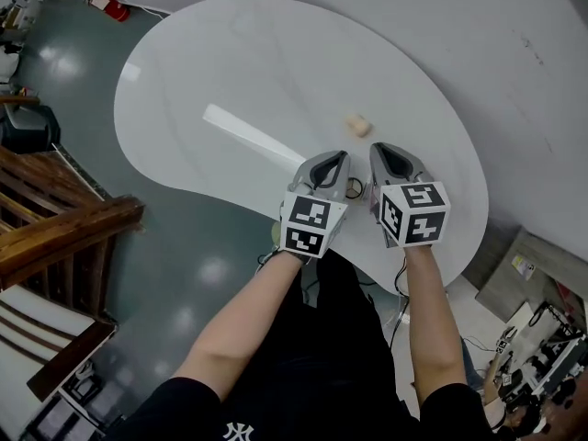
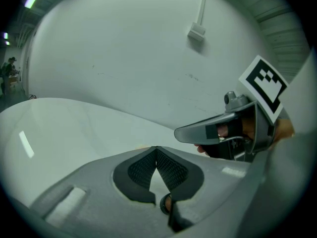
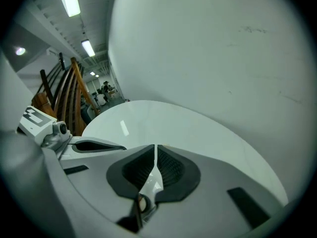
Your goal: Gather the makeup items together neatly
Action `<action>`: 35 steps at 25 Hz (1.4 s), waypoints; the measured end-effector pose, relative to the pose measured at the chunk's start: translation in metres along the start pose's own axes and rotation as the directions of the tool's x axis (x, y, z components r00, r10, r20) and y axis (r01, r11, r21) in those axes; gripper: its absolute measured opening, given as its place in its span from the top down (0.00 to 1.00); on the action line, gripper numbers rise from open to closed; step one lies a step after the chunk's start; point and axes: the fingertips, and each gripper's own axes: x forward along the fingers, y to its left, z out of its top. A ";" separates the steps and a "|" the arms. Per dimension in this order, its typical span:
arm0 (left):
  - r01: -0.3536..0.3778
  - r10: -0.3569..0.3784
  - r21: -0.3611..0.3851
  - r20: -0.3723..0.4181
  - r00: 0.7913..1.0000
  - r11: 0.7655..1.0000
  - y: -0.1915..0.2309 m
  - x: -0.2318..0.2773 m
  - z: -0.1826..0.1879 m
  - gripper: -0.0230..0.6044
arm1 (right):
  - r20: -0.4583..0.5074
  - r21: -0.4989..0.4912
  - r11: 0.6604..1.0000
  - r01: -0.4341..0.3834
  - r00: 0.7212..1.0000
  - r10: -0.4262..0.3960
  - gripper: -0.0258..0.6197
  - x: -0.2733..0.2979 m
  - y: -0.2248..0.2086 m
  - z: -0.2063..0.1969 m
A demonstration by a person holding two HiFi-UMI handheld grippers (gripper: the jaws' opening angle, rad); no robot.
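A small beige makeup item (image 1: 356,123) lies alone on the white oval table (image 1: 230,72), right of its middle. My left gripper (image 1: 336,158) and right gripper (image 1: 386,149) hover side by side over the table's near edge, just short of that item and apart from it. In the left gripper view the left gripper (image 2: 157,148) has its pads meeting at the tips with nothing between them. The right gripper (image 3: 155,146) looks the same in its own view, shut and empty. Each gripper shows in the other's view: the right gripper (image 2: 179,132) and the left gripper (image 3: 123,147).
A grey wall (image 1: 514,53) runs close behind the table's far and right side. Dark wooden furniture (image 1: 55,232) stands on the floor at the left. A red object (image 1: 108,5) lies on the floor beyond the table's far left edge.
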 end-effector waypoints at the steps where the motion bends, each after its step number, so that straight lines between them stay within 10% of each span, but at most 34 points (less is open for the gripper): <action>1: -0.007 0.007 -0.009 0.001 1.000 1.000 0.005 0.002 0.001 0.95 | -0.013 -0.038 0.999 -0.001 1.000 0.001 0.91 0.006 -0.001 0.004; 25: -0.087 0.084 -0.122 -0.029 0.996 0.989 0.061 0.030 -0.007 0.95 | -0.358 -0.380 0.917 -0.121 0.933 -0.025 0.71 0.116 0.000 -0.009; 35: -0.094 0.090 -0.123 -0.032 0.995 0.988 0.062 0.025 -0.012 0.95 | -0.358 -0.412 0.906 -0.099 0.932 -0.061 0.77 0.120 -0.004 -0.015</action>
